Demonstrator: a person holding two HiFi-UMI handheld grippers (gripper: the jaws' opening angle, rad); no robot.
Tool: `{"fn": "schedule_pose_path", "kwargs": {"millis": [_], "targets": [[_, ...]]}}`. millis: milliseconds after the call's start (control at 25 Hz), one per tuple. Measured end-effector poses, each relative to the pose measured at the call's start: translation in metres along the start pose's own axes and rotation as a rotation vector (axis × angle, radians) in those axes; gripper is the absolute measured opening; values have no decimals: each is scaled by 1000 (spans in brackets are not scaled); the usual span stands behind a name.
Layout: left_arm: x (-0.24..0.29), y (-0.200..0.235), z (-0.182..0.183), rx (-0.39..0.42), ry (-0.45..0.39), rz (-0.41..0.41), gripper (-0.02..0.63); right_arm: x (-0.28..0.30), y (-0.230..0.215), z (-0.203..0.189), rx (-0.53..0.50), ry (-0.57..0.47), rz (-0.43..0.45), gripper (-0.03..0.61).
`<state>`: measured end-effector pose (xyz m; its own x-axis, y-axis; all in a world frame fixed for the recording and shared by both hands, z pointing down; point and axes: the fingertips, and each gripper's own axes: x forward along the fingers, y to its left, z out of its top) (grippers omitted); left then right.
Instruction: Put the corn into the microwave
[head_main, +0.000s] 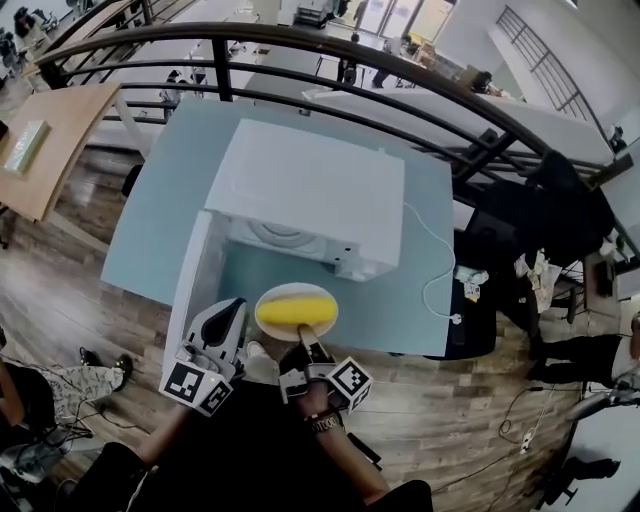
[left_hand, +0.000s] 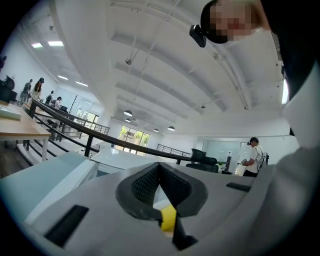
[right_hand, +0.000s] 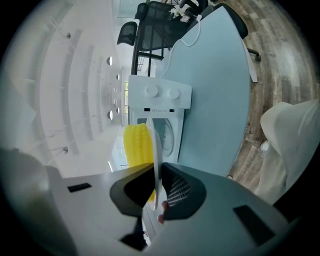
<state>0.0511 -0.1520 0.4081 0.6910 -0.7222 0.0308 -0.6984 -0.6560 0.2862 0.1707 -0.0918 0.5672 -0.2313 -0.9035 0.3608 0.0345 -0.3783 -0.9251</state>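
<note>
Carry step: right gripper is clamped on the rim of the plate with 1 corn cob on it, held over the table just in front of the microwave. The door is open. Left gripper has jaws pressed together, empty, beside the door. Next, I'd say: keep the plate level, feed it straight into the cavity clear of the door edge, then release.

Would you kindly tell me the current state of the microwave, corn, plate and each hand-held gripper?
microwave: door open, swung out to its left.
corn: lying on the plate, not yet inside the microwave.
plate: held by its rim in front of the open microwave.
right hand-held gripper: shut on the plate's rim.
left hand-held gripper: jaws together, holding nothing, beside the door.
</note>
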Motion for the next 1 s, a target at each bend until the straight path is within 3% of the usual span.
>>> {"fn": "schedule_pose_path", "kwargs": {"millis": [1000], "targets": [[34,43,-25,-35,61,82,2,80,-19,29,2,-34,-29,31]]}}
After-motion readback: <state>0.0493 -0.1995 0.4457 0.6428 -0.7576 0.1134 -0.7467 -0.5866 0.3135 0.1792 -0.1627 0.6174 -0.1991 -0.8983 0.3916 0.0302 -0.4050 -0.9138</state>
